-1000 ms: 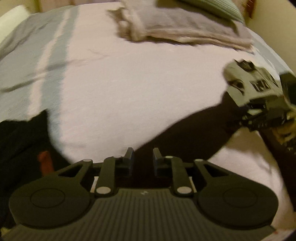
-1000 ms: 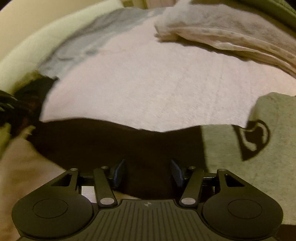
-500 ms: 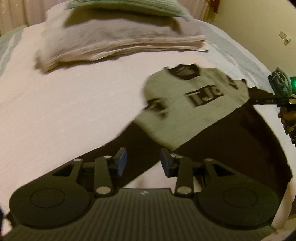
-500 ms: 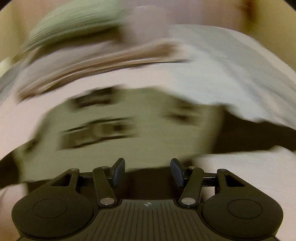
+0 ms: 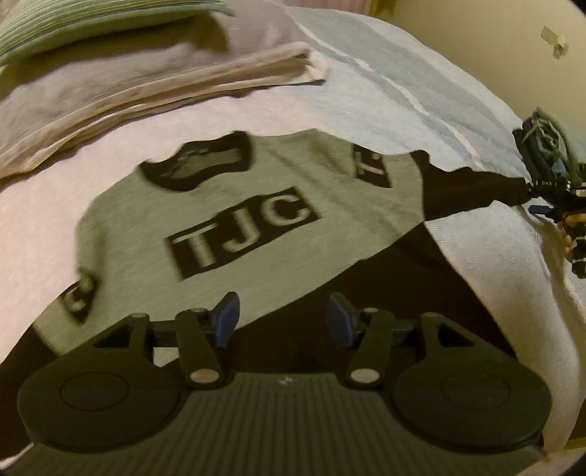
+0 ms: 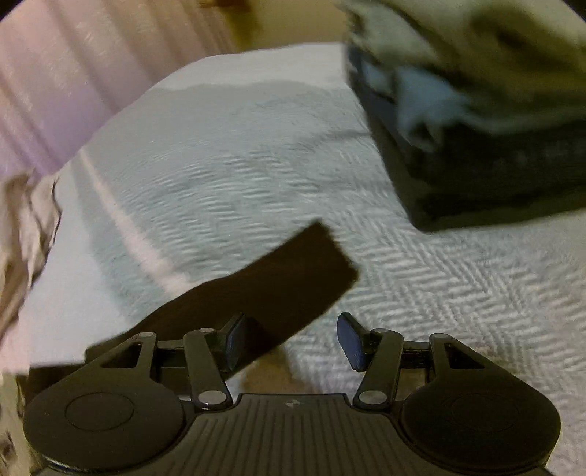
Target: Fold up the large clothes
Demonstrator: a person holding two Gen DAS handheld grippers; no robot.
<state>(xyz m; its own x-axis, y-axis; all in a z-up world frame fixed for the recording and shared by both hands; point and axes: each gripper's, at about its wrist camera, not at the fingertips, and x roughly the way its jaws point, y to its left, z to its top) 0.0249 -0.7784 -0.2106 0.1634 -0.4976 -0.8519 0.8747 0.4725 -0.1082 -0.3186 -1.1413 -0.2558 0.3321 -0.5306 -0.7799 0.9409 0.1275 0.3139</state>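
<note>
The left gripper has its jaws apart, and they have just been opening; nothing lies between the blue pads, which hang over the dark lower part of the shirt. The right gripper also stands with its jaws apart: a black sleeve runs from the near left up past the left pad, but the right pad is well clear of it, so the cloth is not pinched.

In the left wrist view the shirt lies spread face up on the bed. Its chest is grey with a black panel reading "TJC", its collar is black and points toward the far side, and its body turns black nearer the gripper. One black sleeve stretches out to the far right, reaching the right gripper at the picture's edge, where the person's fingers show.

Farther off, at the far left, a stack of folded linen lies on the bed with a green striped cushion on top.

In the right wrist view the bedcover has a herringbone weave. At the far right sits a dark box with blurred pale cloth on it. A curtain hangs at the far left.
</note>
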